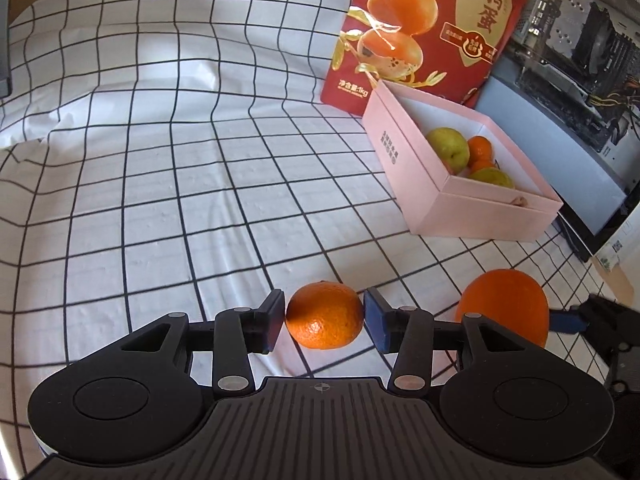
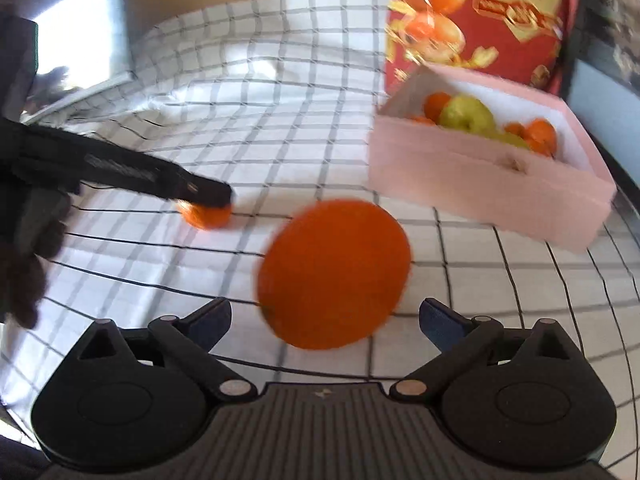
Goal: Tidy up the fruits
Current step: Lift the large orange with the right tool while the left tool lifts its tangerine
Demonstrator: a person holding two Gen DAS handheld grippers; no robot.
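A small mandarin (image 1: pixel 325 315) rests on the checked cloth (image 1: pixel 160 184) between the fingers of my left gripper (image 1: pixel 325 320). Its pads stand close against both sides of the fruit without visibly squeezing it, so it is open. The right wrist view shows that gripper's finger (image 2: pixel 200 192) over the mandarin (image 2: pixel 206 216). A large orange (image 2: pixel 334 274), blurred, lies just ahead of my right gripper (image 2: pixel 326 322), whose jaws are wide open on either side of it. In the left wrist view, one right finger (image 1: pixel 568 320) sits at the orange's (image 1: pixel 504 304) right side.
An open pink box (image 1: pixel 416 184) at the right holds pears (image 1: pixel 448 146) and mandarins (image 1: pixel 482 148). A red bag (image 1: pixel 440 20) stands behind it, with an open computer case (image 1: pixel 580 60) further right. A dark-gloved hand (image 2: pixel 28 264) holds the left gripper.
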